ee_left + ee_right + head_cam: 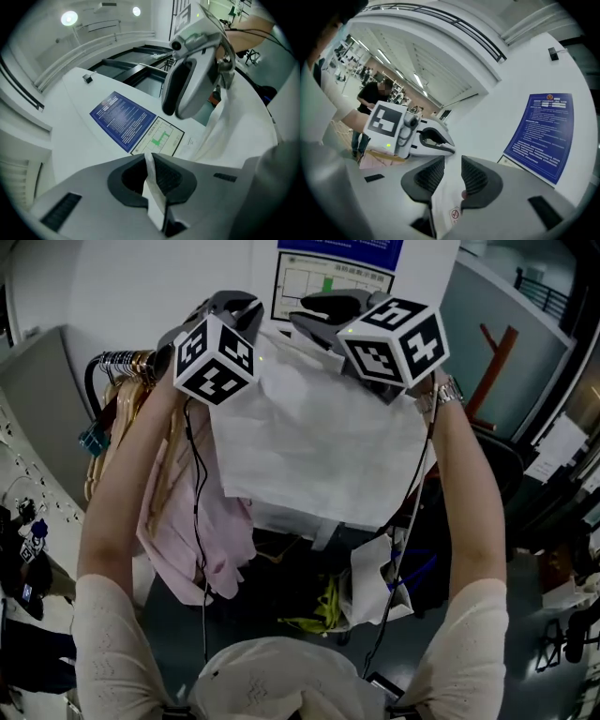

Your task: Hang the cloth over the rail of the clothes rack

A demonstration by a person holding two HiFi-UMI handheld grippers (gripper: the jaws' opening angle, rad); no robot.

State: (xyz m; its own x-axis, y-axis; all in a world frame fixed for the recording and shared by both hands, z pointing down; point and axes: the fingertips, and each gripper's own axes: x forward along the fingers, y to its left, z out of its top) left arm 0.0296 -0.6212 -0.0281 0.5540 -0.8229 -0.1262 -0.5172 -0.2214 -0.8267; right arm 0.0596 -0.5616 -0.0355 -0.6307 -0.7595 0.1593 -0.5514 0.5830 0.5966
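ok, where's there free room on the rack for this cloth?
Left side is crowded: hangers and a pink garment. Right of them the held white cloth hides the rail, so free room there can't be confirmed.

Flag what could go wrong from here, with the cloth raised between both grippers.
1. The right gripper has its jaws apart around the white cloth, and the pads do not seem to press on it. That corner may slip out and drop.
2. The left gripper pinches only a thin edge fold, so the whole cloth could end up hanging from a small bite.
3. The hangers and a pink garment crowd the lower left, so the cloth could snag or land on them.
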